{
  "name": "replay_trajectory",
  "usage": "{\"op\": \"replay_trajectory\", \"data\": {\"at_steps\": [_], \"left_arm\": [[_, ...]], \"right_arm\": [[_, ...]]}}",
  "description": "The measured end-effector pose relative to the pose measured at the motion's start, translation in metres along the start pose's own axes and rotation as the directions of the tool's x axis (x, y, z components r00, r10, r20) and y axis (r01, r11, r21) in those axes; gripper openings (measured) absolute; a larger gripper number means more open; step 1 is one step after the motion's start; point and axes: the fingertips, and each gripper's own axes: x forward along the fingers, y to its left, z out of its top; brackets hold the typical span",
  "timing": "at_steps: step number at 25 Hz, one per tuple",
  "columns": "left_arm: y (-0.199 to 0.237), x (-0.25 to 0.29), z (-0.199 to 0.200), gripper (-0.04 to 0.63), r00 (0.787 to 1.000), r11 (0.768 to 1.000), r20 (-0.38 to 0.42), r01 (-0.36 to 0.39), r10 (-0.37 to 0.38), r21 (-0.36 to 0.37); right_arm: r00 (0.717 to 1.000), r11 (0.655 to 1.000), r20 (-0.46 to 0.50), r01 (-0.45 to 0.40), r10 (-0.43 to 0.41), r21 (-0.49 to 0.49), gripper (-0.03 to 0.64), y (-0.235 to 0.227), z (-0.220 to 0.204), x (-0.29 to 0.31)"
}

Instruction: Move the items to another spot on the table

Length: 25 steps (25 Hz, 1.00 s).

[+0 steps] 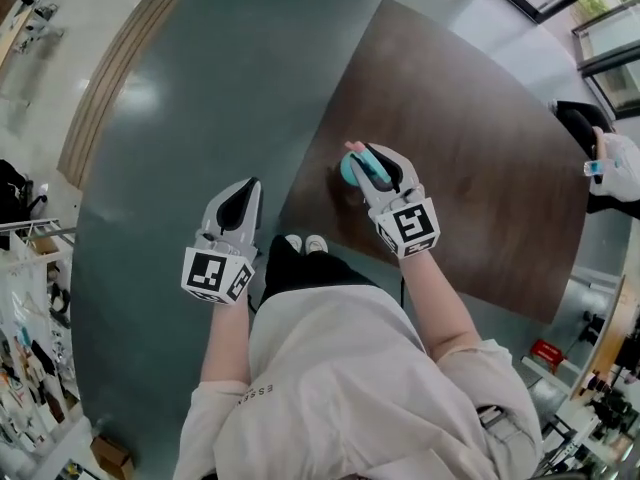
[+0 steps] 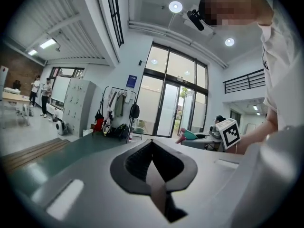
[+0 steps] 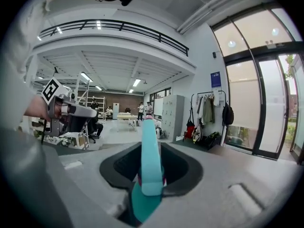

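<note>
Over brown bench point(image 1: 480, 168) near edge, 12 o'clock: pinched teal item point(image 1: 352, 166) in right gripper point(image 1: 378, 163), jaws part-closed on it. Left gripper point(image 1: 245, 196) at 9 o'clock, closed, empty. Risked drop onto floor point(image 1: 200, 118) if released near edge.

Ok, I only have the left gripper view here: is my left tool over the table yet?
Observer: No. In the head view the left tool is over the green floor, beside the brown table.
Operator: Is the right tool carrying anything?
Observer: Yes. The right tool is shut on a teal item, just inside the table's left edge.
Operator: How does it sit in the jaws?
Observer: In the right gripper view it runs out along them, and its pinkish tip reaches past them.
</note>
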Motion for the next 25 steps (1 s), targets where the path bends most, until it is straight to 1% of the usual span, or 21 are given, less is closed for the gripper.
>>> {"op": "replay_trajectory", "data": {"at_steps": [4, 8, 11, 14, 19, 20, 23, 25], "left_arm": [[0.008, 0.032, -0.006, 0.016, 0.996, 0.997, -0.048, 0.078, -0.077, 0.013], [0.026, 0.051, -0.006, 0.015, 0.990, 0.991, -0.059, 0.127, -0.125, 0.035], [0.041, 0.055, -0.012, 0.017, 0.985, 0.987, -0.071, 0.158, -0.156, 0.030], [0.048, 0.058, -0.017, 0.015, 0.982, 0.984, -0.073, 0.178, -0.176, 0.017], [0.039, 0.065, -0.014, 0.015, 0.970, 0.973, -0.087, 0.230, -0.228, 0.013], [0.038, 0.065, -0.011, 0.015, 0.968, 0.971, -0.087, 0.239, -0.237, 0.013], [0.033, 0.062, -0.005, 0.017, 0.960, 0.964, -0.091, 0.267, -0.265, 0.014], [0.027, 0.060, -0.003, 0.015, 0.954, 0.958, -0.102, 0.286, -0.283, 0.011]], "right_arm": [[0.997, 0.997, -0.026, 0.071, -0.070, 0.041, 0.103, -0.017, -0.019, 0.013], [0.991, 0.988, -0.031, 0.132, -0.130, 0.083, 0.103, -0.023, -0.034, 0.022], [0.986, 0.981, -0.012, 0.168, -0.168, 0.096, 0.103, -0.019, -0.035, 0.029], [0.984, 0.978, -0.013, 0.177, -0.176, 0.108, 0.103, -0.019, -0.033, 0.038], [0.983, 0.965, -0.039, 0.185, -0.181, 0.184, 0.106, -0.023, -0.039, 0.035], [0.983, 0.963, -0.041, 0.184, -0.180, 0.196, 0.114, -0.023, -0.039, 0.034], [0.980, 0.955, -0.038, 0.198, -0.194, 0.220, 0.201, -0.020, -0.035, 0.027], [0.974, 0.946, -0.036, 0.227, -0.225, 0.232, 0.207, -0.020, -0.030, 0.017]]}}
